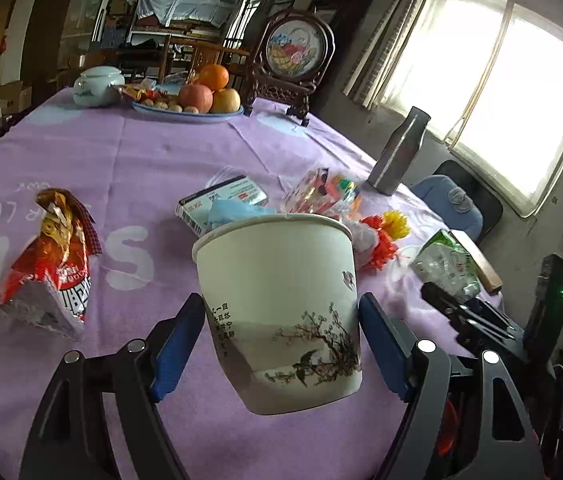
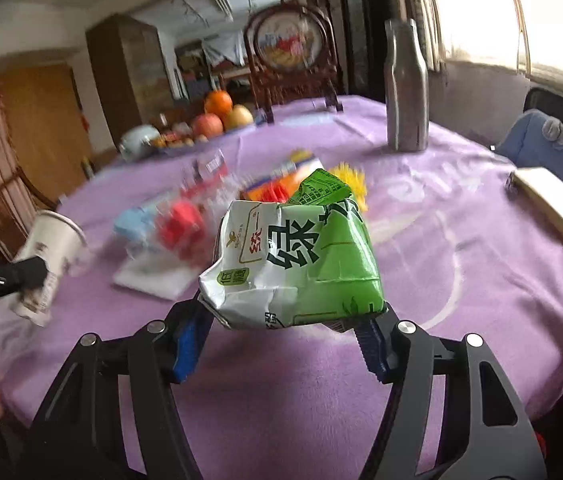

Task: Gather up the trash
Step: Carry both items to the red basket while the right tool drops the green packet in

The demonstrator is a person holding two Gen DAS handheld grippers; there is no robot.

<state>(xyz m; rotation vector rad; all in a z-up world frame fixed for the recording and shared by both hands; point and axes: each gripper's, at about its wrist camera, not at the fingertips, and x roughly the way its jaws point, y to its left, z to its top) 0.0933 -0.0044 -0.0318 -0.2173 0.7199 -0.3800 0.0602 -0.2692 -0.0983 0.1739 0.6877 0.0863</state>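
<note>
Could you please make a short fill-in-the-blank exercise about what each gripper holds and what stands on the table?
1. The left gripper holds a paper ____ with a tree painting on its side.
2. The right gripper holds a crushed white and ____ drink carton.
3. The tablecloth is ____ in colour.
4. On top of the fruit plate sits an ____.

Missing words: cup; green; purple; orange

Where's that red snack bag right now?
The red snack bag lies on the purple tablecloth, at the left of the left wrist view, left of the paper cup that the left gripper holds. The right wrist view doesn't show it.
</note>
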